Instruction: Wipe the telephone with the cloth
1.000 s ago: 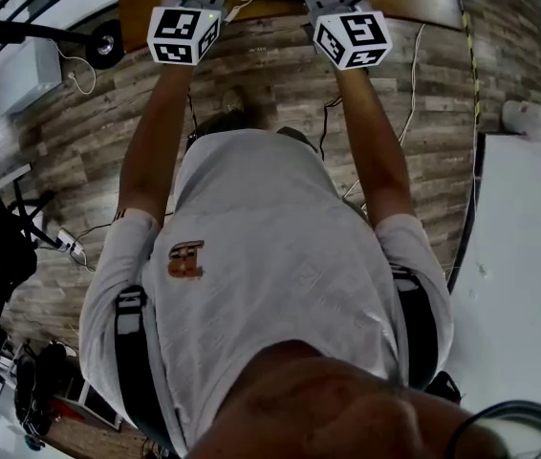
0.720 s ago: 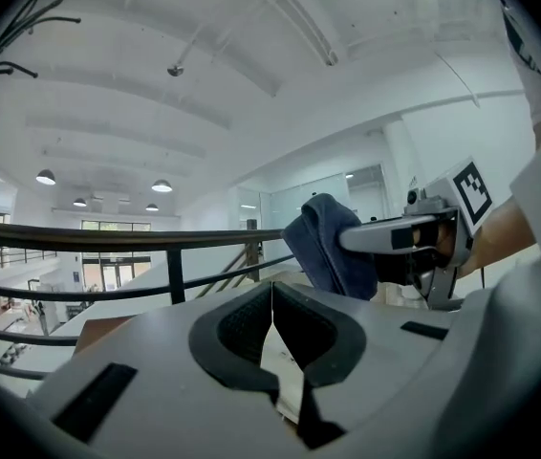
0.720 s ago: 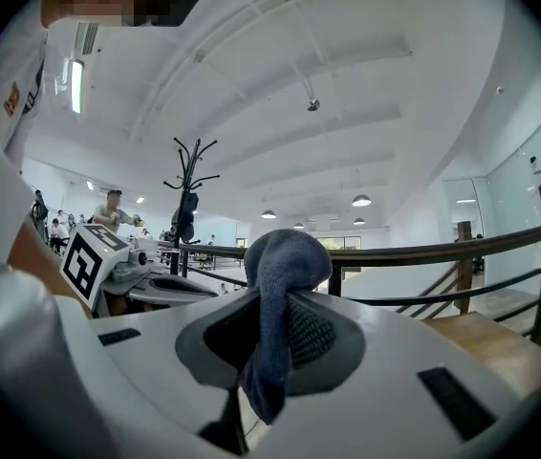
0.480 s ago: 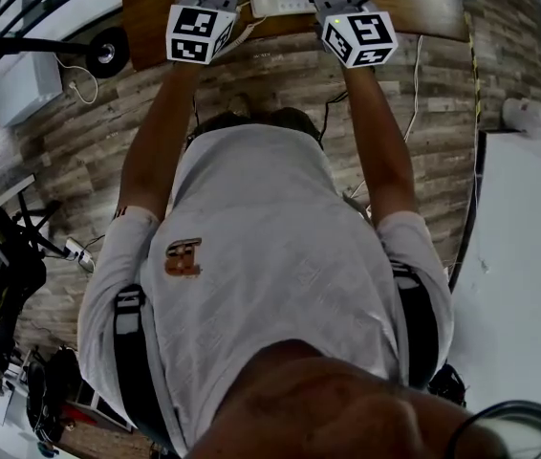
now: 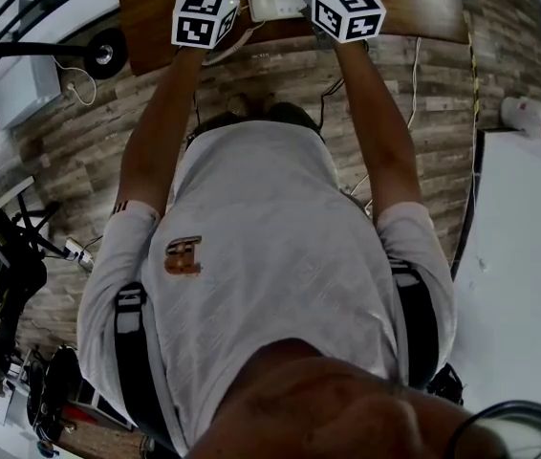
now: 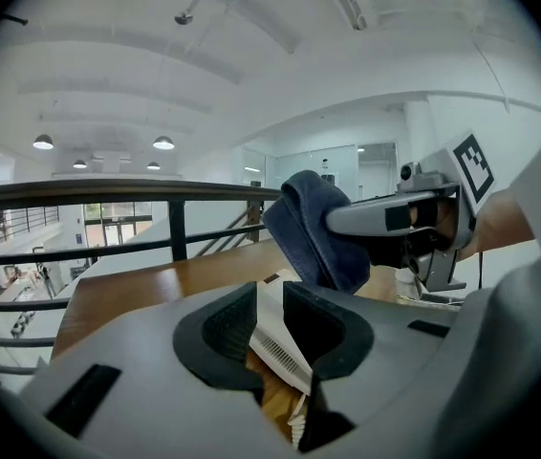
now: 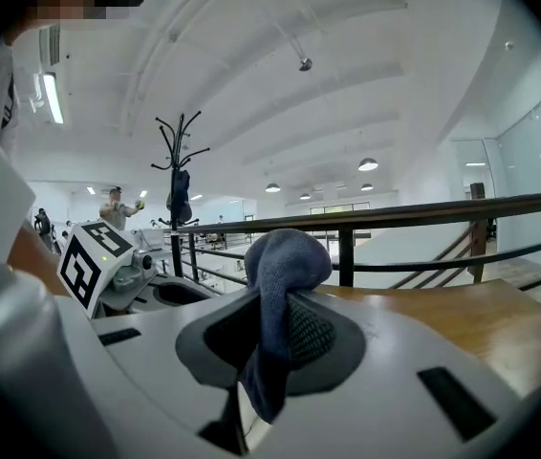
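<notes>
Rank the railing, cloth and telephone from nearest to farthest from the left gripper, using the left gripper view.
1. telephone, between its jaws.
2. cloth, just ahead, slightly right.
3. railing, far back, left.

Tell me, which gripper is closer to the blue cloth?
Right. The right gripper pinches the cloth between its jaws. The left gripper is close beside it, with the white telephone between its own jaws.
</notes>
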